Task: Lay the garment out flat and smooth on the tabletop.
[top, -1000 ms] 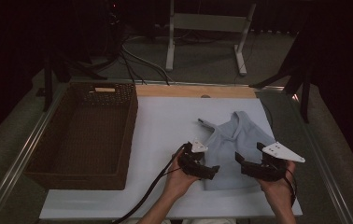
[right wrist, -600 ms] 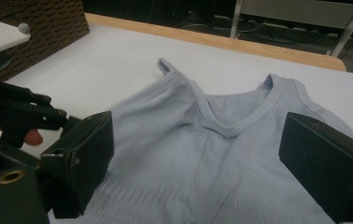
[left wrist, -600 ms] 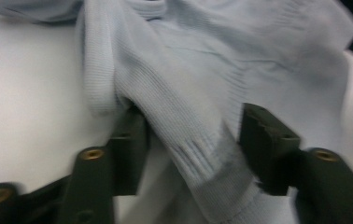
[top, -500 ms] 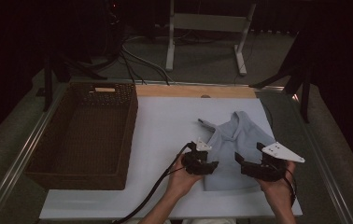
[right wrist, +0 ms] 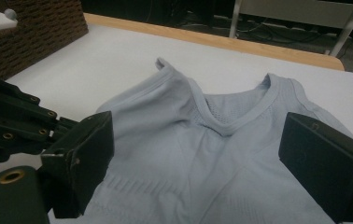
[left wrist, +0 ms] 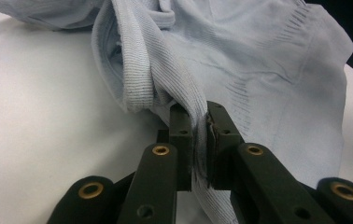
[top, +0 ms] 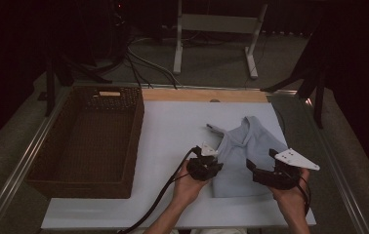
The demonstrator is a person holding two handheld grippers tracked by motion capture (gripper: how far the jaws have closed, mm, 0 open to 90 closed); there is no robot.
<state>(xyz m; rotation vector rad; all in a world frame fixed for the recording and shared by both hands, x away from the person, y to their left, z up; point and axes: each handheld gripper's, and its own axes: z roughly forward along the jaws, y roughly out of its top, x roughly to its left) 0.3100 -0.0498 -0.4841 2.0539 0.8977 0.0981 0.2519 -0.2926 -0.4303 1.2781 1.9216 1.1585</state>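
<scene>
Closest to the person, the left gripper [top: 205, 167] has its two black jaws pinched tight on the ribbed edge of the soft, pale blue knit top [top: 245, 155]. In the left gripper view, that thick ribbed edge [left wrist: 165, 79] runs right down between the jaws, and the cloth bunches up above them.

At about 3 o'clock from it sits the right gripper [top: 269, 173]. Its jaws are spread wide, with nothing between them. In the right gripper view, the top's V-shaped neck [right wrist: 230, 122] lies straight ahead, between the two big black pads.

The top lies on the white table [top: 173, 126], on the right half, spread nearly flat with one strap [top: 215, 129] poking out toward 10 o'clock.

This top looks light and floppy. It will sag and fold when it goes up, so I think one pinch will not keep it flat. The ribbed edges look like the best places to grab, since they are thicker than the thin middle. The right gripper could take the near edge on its own side.

Farther off, at about 9 o'clock from the top, stands the big brown woven basket [top: 86, 141], well apart from it. Beyond that, at 12 o'clock, runs the table's wooden strip [top: 202, 95].
</scene>
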